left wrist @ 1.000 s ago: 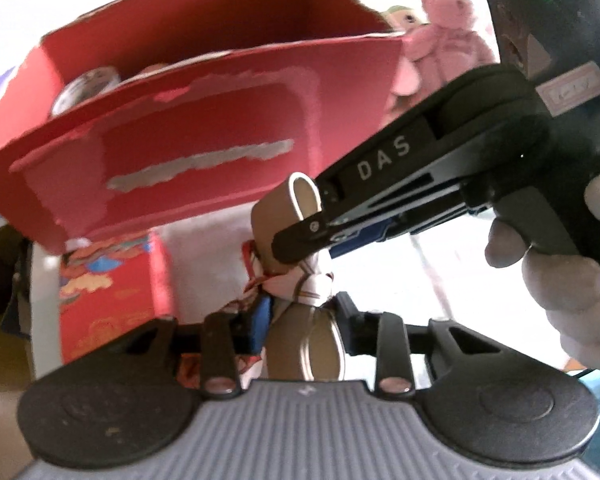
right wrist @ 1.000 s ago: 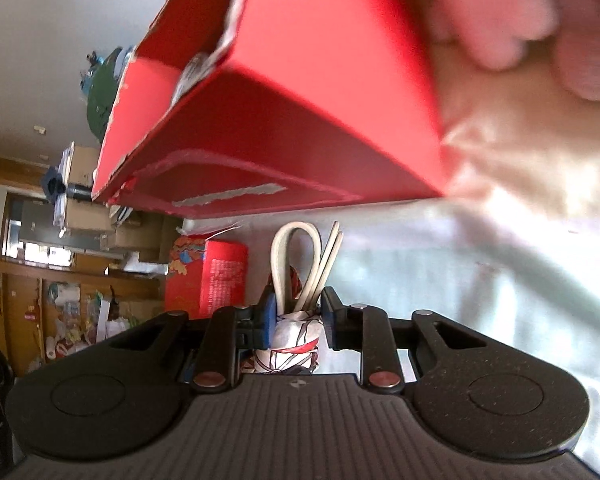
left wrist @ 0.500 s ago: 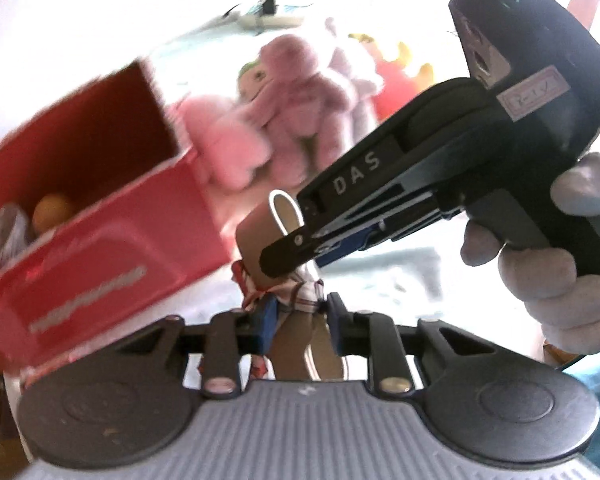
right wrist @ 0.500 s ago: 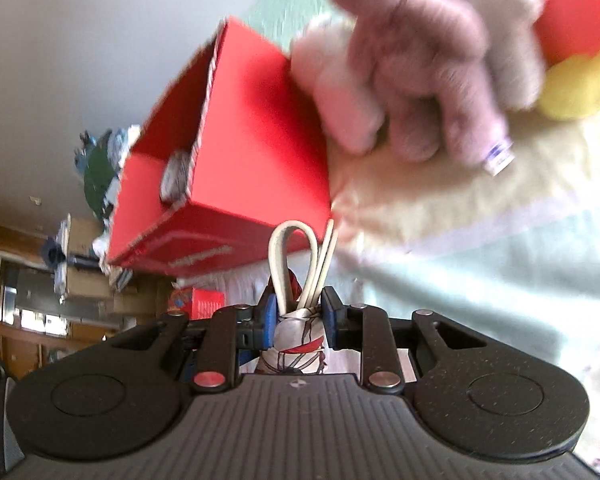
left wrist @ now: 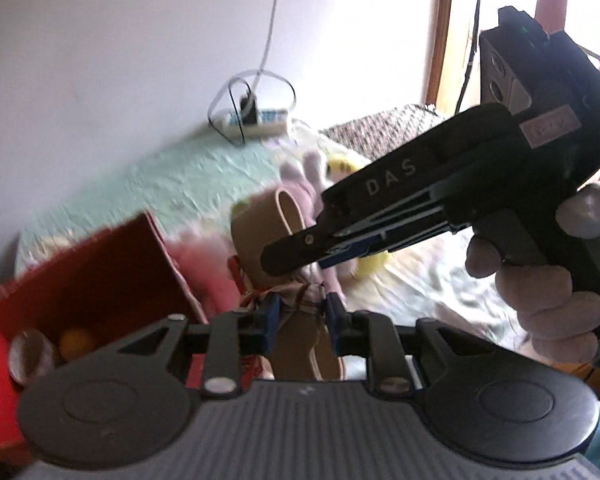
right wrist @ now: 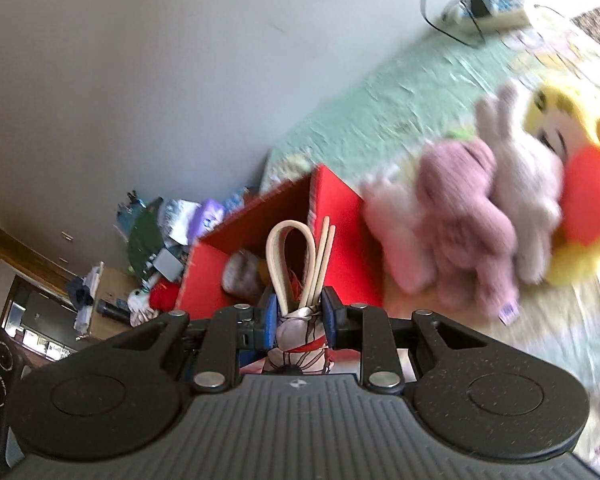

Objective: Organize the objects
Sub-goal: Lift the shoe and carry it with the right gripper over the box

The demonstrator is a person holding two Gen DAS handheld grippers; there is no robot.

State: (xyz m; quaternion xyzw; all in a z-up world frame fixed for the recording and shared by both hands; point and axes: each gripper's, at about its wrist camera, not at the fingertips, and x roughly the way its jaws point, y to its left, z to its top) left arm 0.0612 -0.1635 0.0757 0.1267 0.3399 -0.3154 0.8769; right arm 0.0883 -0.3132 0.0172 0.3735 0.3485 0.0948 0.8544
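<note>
Both grippers are shut on one small cloth bag with beige strap handles. My left gripper clamps its patterned body. My right gripper clamps the gathered cloth below the looped handles; it also shows in the left wrist view, crossing in from the right. An open red cardboard box sits lower left, holding a round orange thing and a roll. In the right wrist view the red box lies just beyond the bag.
Pink, purple and yellow plush toys lie in a pile right of the box on a pale green bedspread. A white power strip with cables sits by the wall. Household clutter fills the far left.
Both grippers have risen with the bag. The red box has dropped from filling the view to the lower left. The bed, wall and plush toys have come into sight.
</note>
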